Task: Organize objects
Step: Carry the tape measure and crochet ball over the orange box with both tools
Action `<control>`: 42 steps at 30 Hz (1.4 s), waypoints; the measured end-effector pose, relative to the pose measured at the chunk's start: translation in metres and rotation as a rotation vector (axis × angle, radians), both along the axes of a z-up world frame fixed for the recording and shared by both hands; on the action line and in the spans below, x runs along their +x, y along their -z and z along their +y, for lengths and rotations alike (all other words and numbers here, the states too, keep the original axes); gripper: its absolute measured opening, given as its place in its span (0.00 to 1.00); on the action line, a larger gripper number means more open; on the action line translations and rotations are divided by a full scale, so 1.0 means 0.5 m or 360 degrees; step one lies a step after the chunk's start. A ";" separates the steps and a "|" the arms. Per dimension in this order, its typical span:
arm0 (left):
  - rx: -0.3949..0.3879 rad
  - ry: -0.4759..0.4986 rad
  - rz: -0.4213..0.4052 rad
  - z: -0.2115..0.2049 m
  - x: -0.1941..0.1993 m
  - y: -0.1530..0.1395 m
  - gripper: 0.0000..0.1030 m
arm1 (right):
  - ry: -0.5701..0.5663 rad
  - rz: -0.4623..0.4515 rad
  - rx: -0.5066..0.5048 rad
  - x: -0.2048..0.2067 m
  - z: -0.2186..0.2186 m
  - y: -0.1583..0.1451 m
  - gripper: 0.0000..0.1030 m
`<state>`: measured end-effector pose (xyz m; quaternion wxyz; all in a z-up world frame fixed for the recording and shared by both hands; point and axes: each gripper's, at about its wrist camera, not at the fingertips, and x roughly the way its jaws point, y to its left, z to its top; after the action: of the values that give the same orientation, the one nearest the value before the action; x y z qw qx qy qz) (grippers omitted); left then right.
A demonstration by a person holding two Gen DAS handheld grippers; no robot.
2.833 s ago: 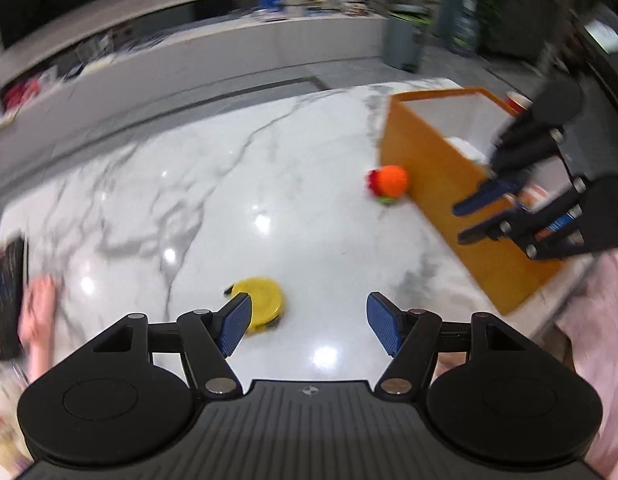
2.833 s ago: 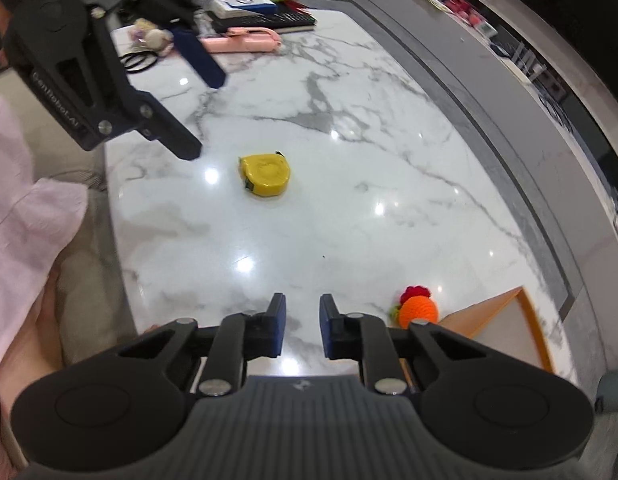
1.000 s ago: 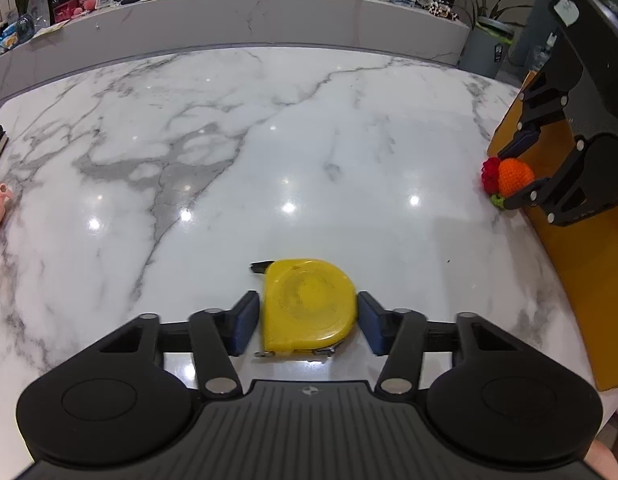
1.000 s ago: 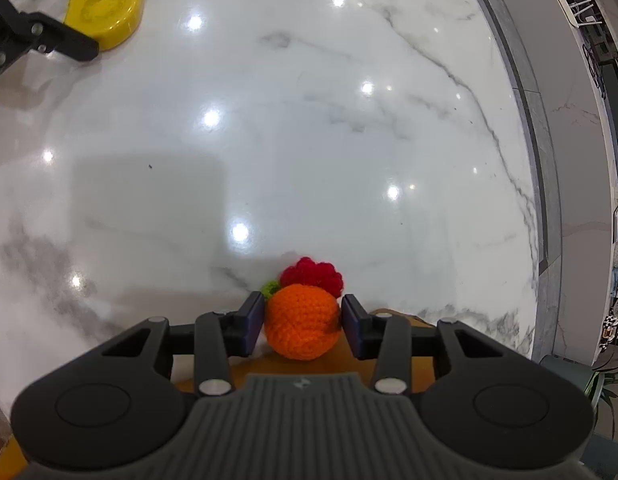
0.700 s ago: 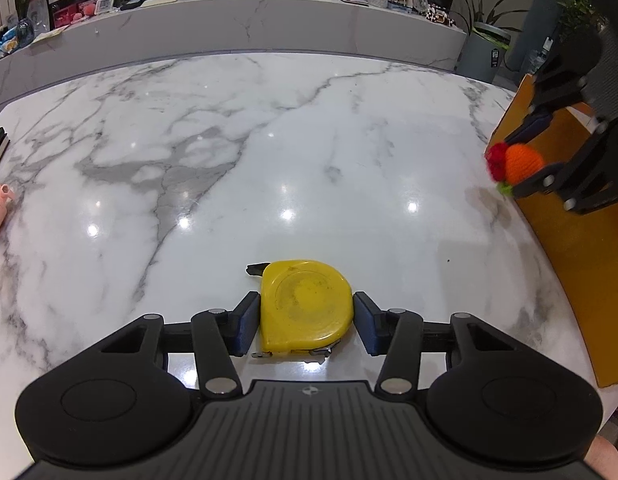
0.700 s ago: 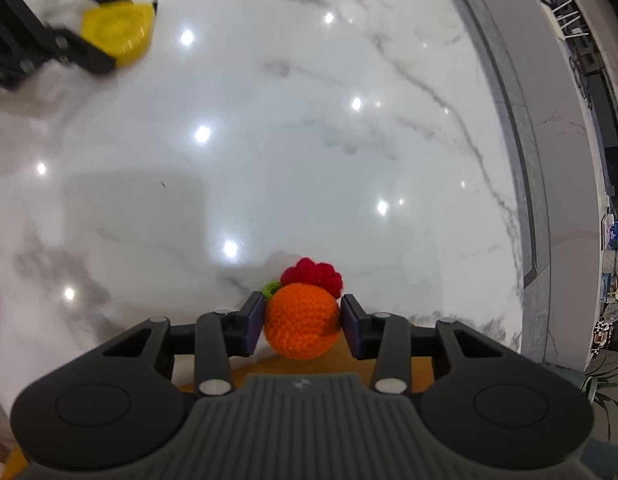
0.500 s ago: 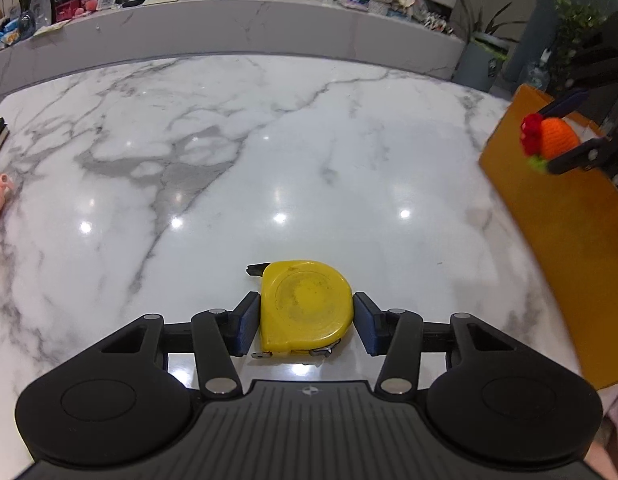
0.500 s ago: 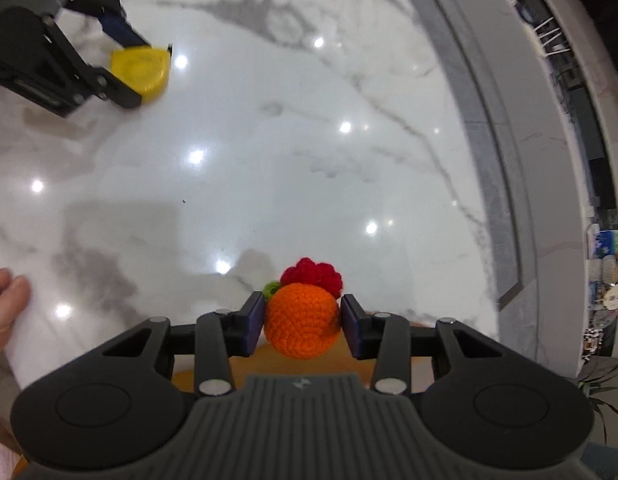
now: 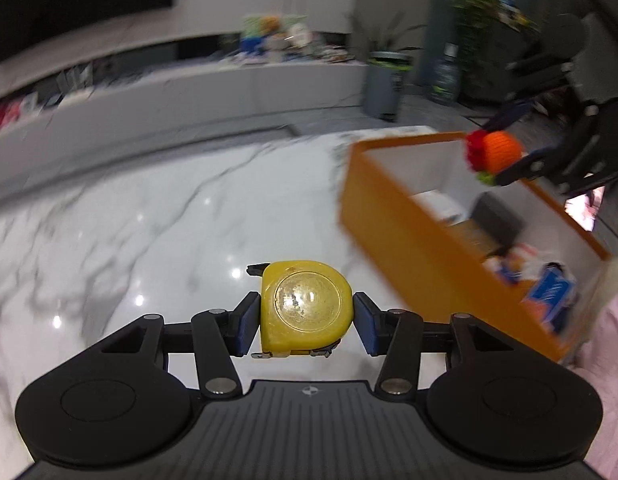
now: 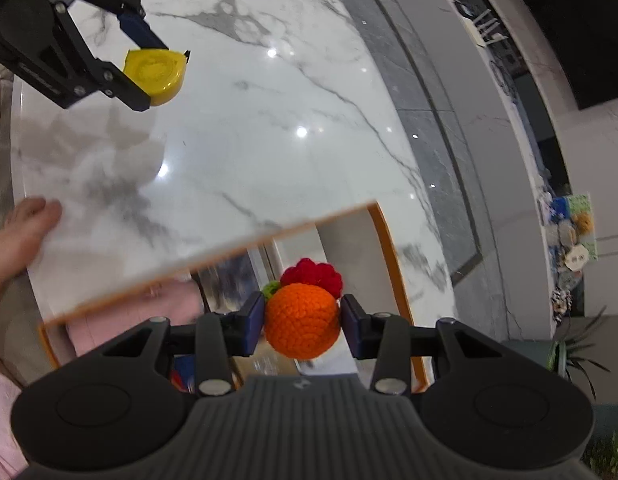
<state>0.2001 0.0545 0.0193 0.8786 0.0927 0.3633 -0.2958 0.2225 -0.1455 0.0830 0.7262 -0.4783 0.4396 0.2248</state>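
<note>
My left gripper (image 9: 305, 322) is shut on a yellow tape measure (image 9: 305, 307) and holds it in the air above the white marble table (image 9: 169, 220). In the right wrist view the same tape measure (image 10: 155, 70) hangs at the upper left between the left gripper's fingers (image 10: 143, 36). My right gripper (image 10: 303, 322) is shut on an orange crocheted ball with a red and green tuft (image 10: 303, 320), held over the open orange box (image 10: 389, 248). From the left wrist view that ball (image 9: 495, 152) hovers above the box (image 9: 389, 216) at the right.
Inside the orange box lie a dark item (image 9: 495, 222), white packets and a blue pack (image 9: 551, 290). A bare hand (image 10: 17, 236) rests on the table's near edge. A pink sleeve (image 9: 605, 360) shows at the right. Grey floor and a long counter (image 9: 189, 88) lie beyond the table.
Both grippers have lifted their objects off the table. The tape measure has risen and swung toward the box. The crocheted ball has moved from beside the box to above its opening.
</note>
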 end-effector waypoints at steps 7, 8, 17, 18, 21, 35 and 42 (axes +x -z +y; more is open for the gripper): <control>0.0105 0.0217 -0.0163 -0.147 -0.011 -0.081 0.55 | 0.0116 -0.0086 0.0078 -0.037 -0.098 -0.017 0.42; 0.0116 0.0243 -0.0169 -0.170 -0.010 -0.085 0.55 | 0.0128 -0.0097 0.0083 -0.041 -0.110 -0.017 0.42; 0.0277 0.0490 -0.0197 -0.356 0.015 -0.046 0.55 | 0.0203 -0.0200 0.0174 -0.050 -0.222 -0.005 0.42; 0.0311 0.0513 -0.0203 -0.377 0.020 -0.039 0.55 | 0.0211 -0.0210 0.0188 -0.047 -0.233 -0.003 0.42; 0.0410 0.0592 -0.0212 -0.432 0.040 -0.012 0.55 | 0.0233 -0.0229 0.0238 -0.035 -0.258 0.006 0.42; 0.0572 0.0967 -0.0182 -0.568 0.153 0.111 0.55 | 0.0275 -0.0264 0.0442 0.060 -0.325 0.067 0.42; 0.0615 0.1076 -0.0167 -0.592 0.187 0.164 0.55 | 0.0279 -0.0249 0.0499 0.094 -0.347 0.103 0.42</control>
<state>0.2936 -0.2412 -0.0625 0.7154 0.3858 0.3158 -0.4896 0.2694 -0.3192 0.0317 0.8406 -0.3353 0.3814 0.1885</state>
